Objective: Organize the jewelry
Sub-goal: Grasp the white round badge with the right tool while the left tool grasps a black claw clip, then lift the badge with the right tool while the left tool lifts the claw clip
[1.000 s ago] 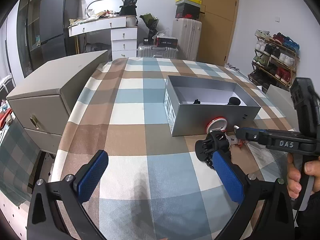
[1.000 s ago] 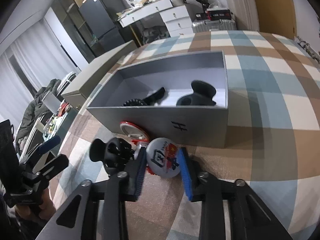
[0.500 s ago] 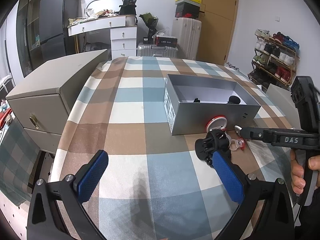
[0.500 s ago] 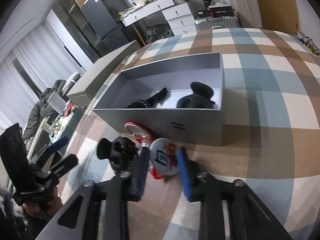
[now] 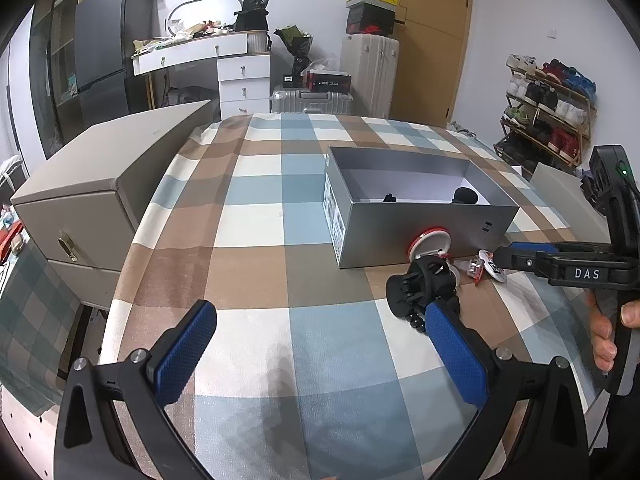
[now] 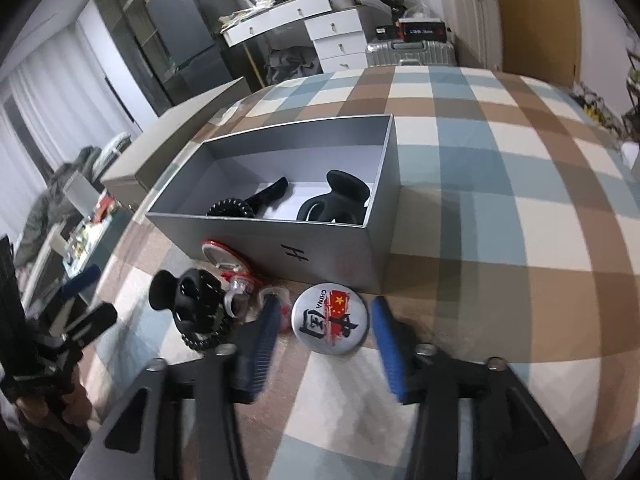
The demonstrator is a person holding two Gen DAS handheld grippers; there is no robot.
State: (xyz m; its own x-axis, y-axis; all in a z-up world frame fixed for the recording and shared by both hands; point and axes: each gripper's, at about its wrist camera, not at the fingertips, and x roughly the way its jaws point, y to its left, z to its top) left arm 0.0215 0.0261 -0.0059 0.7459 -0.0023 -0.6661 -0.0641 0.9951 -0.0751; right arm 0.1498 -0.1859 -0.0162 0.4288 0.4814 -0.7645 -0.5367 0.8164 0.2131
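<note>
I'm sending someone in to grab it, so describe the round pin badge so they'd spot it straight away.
Find the open grey box on the checked tablecloth. On the cloth before its near wall lies the badge, flat between the opening right gripper pads. It alone is silver, with a red flag and black brushstrokes.

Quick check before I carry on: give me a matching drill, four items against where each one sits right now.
Items:
1. round badge
2. black claw clip
3. red-rimmed disc
4. left hand-held gripper

Places:
A. leaning against the grey box's front wall
B. inside the grey box, right end
C. on the cloth between the right hand-held gripper's opening jaws, untouched
D. over bare cloth, jaws wide, nothing between them

Pairs: 1-C, 2-B, 3-A, 4-D
</note>
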